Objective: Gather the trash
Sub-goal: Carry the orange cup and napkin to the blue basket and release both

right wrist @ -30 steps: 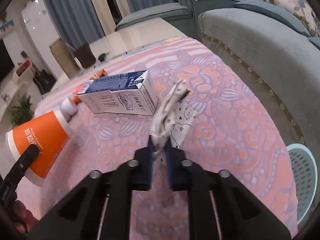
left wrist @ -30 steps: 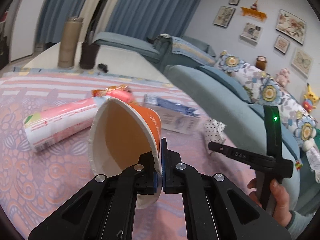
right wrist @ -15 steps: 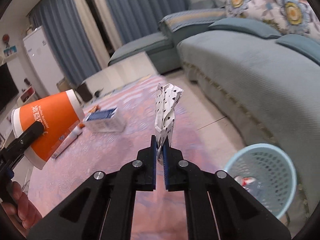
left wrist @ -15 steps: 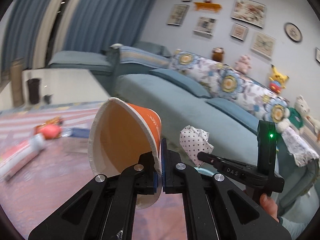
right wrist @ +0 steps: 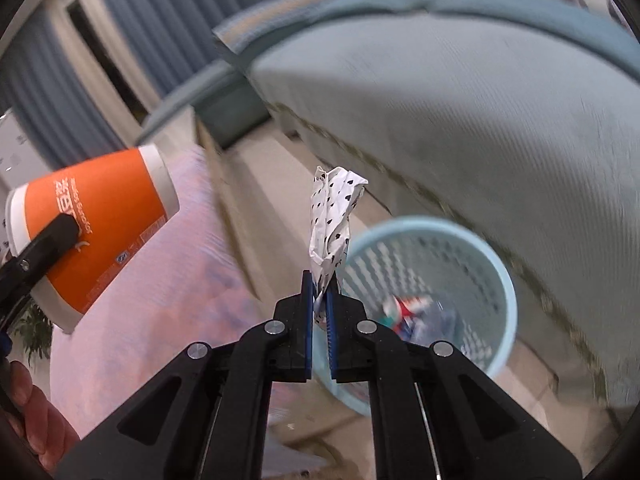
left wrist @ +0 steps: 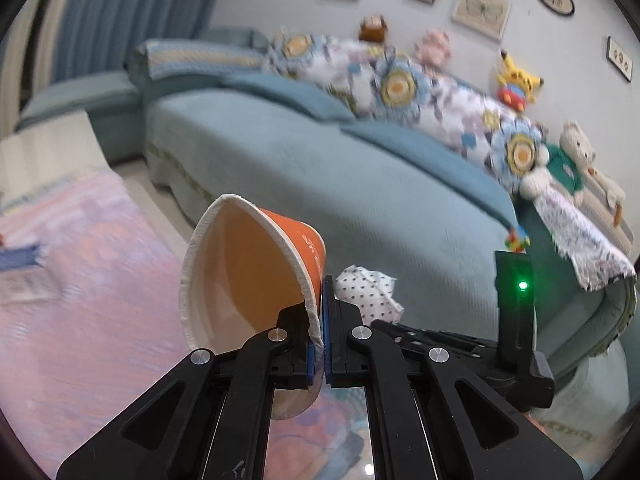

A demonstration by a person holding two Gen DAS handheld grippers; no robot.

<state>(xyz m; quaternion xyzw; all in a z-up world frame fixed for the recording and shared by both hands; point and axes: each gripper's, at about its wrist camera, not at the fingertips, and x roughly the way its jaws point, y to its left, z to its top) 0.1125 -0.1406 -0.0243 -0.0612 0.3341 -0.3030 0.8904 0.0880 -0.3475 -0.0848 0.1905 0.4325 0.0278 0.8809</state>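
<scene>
My left gripper [left wrist: 318,328] is shut on the rim of an orange paper cup [left wrist: 248,276] and holds it in the air; the cup also shows in the right wrist view [right wrist: 96,224]. My right gripper [right wrist: 319,312] is shut on a crumpled white spotted paper [right wrist: 332,216], held upright above the near rim of a light blue mesh bin [right wrist: 496,280] on the floor. The bin holds some trash [right wrist: 412,312]. The spotted paper also shows in the left wrist view [left wrist: 368,288], just right of the cup.
A blue-grey sofa [left wrist: 360,168] with flowered cushions and soft toys runs behind the bin. The table with a pink patterned cloth [left wrist: 80,280] lies to the left, with a blurred blue and white carton [left wrist: 20,272] on it. Blue curtains hang at the back.
Both grippers have swung right, away from the table and toward the sofa, carrying the cup and the paper. The bin is now nearer and larger under my right gripper.
</scene>
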